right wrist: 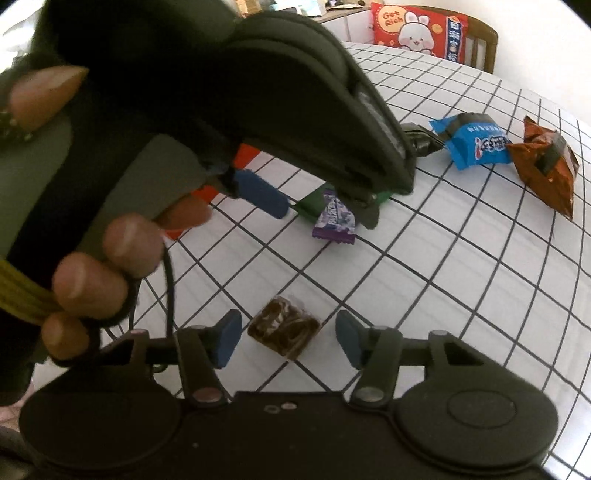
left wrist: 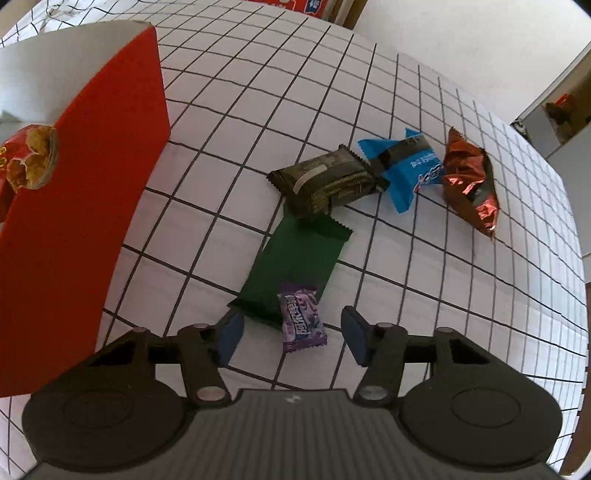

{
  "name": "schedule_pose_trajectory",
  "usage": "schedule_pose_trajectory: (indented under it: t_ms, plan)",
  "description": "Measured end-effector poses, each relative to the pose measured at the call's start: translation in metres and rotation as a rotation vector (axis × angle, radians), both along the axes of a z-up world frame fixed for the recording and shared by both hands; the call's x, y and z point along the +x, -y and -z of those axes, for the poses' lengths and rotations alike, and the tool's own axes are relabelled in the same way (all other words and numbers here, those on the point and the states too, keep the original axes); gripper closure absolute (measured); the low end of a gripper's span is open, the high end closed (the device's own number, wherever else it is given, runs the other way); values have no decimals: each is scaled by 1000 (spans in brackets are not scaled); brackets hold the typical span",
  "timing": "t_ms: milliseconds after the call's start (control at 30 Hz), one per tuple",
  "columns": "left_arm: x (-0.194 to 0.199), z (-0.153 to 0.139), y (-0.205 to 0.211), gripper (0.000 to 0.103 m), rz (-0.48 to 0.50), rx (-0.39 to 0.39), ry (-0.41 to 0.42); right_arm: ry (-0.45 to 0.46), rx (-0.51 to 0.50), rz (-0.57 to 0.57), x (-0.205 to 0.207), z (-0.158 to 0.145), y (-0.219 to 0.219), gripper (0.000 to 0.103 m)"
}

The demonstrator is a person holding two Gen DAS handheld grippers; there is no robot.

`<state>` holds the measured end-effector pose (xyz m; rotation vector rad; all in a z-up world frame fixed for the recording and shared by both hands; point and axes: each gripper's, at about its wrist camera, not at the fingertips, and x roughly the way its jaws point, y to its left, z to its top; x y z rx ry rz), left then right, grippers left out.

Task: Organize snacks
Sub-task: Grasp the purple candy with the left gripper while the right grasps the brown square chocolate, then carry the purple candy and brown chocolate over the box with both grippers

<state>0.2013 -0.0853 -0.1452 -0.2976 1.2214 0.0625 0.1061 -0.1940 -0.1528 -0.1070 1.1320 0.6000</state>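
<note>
A table covered by a white cloth with a black grid (left wrist: 332, 92) is shown from both wrist views. The largest object, a red box with a white inner wall (left wrist: 92, 184), is seen at 9 o'clock in the left wrist view; a red packet printed with walnuts (left wrist: 26, 158) is visible inside it. In the right wrist view a red cushion printed with a white rabbit (right wrist: 417, 31) is seen at 1 o'clock, on a wooden chair (right wrist: 484, 44) beyond the table.

The snacks are laid out as follows. A flat dark green wrapper with crimped ends (left wrist: 291, 266) lies at the centre of the left wrist view. A dark brown-black bar packet with pale lettering (left wrist: 325, 181) rests across its far end. A blue packet with a black band (left wrist: 402, 166) lies touching that bar at 2 o'clock, and a crinkled copper-red foil bag (left wrist: 469, 181) lies just beside it at 3 o'clock. A small purple candy with white print (left wrist: 301, 319) overlaps the near end of the green wrapper. A small clear-wrapped brown sweet (right wrist: 282, 328) lies apart from the rest, at 6 o'clock in the right wrist view.

The left gripper (left wrist: 291, 332) is held spread, its blue pads either side of the purple candy and not touching it. The right gripper (right wrist: 286, 336) is likewise spread around the brown sweet, with gaps on both sides. The left hand (right wrist: 92, 273), its fingers wrapped round the handle, is seen at 9 o'clock in the right wrist view.
</note>
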Motion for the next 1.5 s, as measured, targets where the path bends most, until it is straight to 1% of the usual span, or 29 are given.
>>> schedule_pose_trajectory:
  t_ms: [100,167,367,467,633,833,1000,1200,1500]
  plan:
    - [1,3,1,59,5,-3,-9,1,1,-16,-1,-1,-2,61]
    - [1,4,0,70,3,10,-12,5,0,-12,-2,-1,-3,61]
    - [0,4,-5,85,2,-12,-2,5,4,2,-5,-2,1,62]
    - [-5,0,-6,90,13,-19,11,7,7,20,-6,-3,6,62]
    - [-16,-9,-10,91,19,-38,35,18,29,73,-10,-13,19,62]
    - [-41,-25,-16,91,54,-42,70,34,51,129,-23,-24,41,62]
    - [-63,-43,-20,91,76,-54,97,64,61,166,-30,-42,48,62]
    - [-87,-65,-29,91,90,-54,135,111,78,171,-35,-67,48,62]
    - [-112,-94,-58,91,67,-34,186,188,81,146,-34,-101,25,62]
